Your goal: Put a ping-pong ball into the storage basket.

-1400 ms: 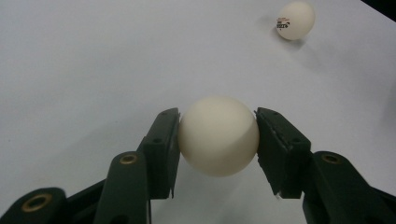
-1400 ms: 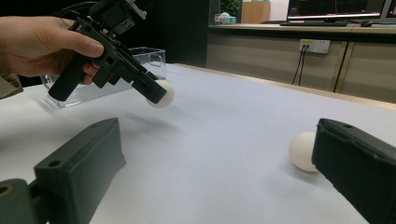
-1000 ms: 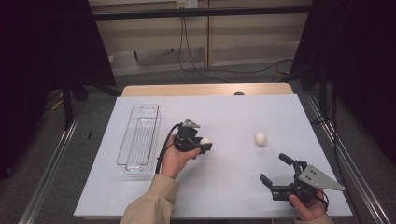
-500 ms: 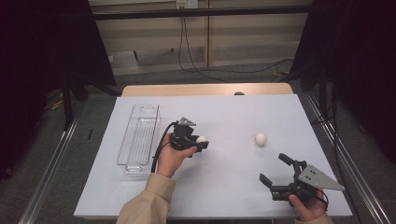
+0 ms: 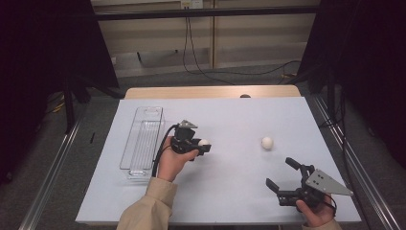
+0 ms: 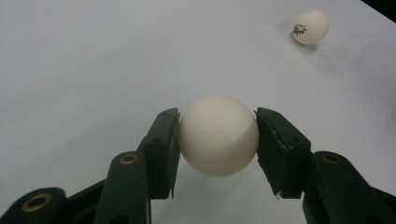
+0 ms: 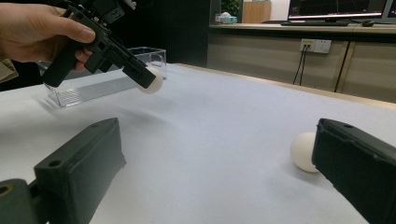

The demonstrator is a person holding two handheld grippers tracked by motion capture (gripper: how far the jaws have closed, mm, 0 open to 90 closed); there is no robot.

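- The left claw (image 6: 217, 140) is closed on a white ball (image 6: 218, 136), pads pressing its widest girth on opposite sides, held above the bench (image 5: 230, 191) near the clear tray (image 5: 142, 143).
- The ball looks light, hard-shelled and smooth, so likely to slip or roll; a light, centred squeeze suits it.
- A second ball (image 5: 267, 143) lies on the bench, well apart.
- The right claw (image 5: 285, 177) rests wide open and empty.

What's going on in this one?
A person holds a gripper in each hand at a white table. The left gripper is shut on a white ball, held off the table near a clear tray. The right gripper is open and empty. A second ball lies loose on the table.
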